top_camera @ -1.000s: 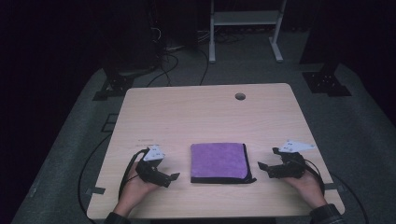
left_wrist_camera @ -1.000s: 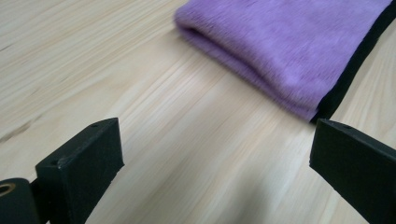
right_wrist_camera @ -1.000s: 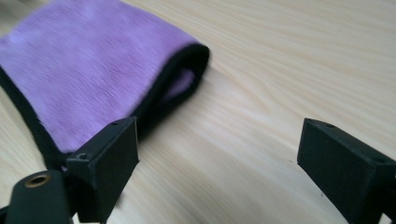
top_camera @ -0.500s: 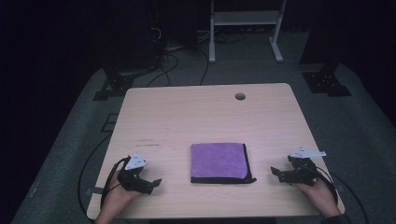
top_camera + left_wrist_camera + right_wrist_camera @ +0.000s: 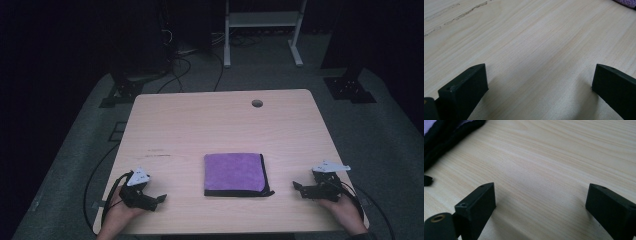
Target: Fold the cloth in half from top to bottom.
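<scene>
Folded purple cloth lies flat on the surface, near-centre, black edging along its near and right sides. Left hand-held gripper sits at the near left, jaws spread wide over bare wood, nothing between them. Right hand-held gripper at the near right, jaws likewise apart and empty. Both point inward at the cloth, well apart from it.
</scene>
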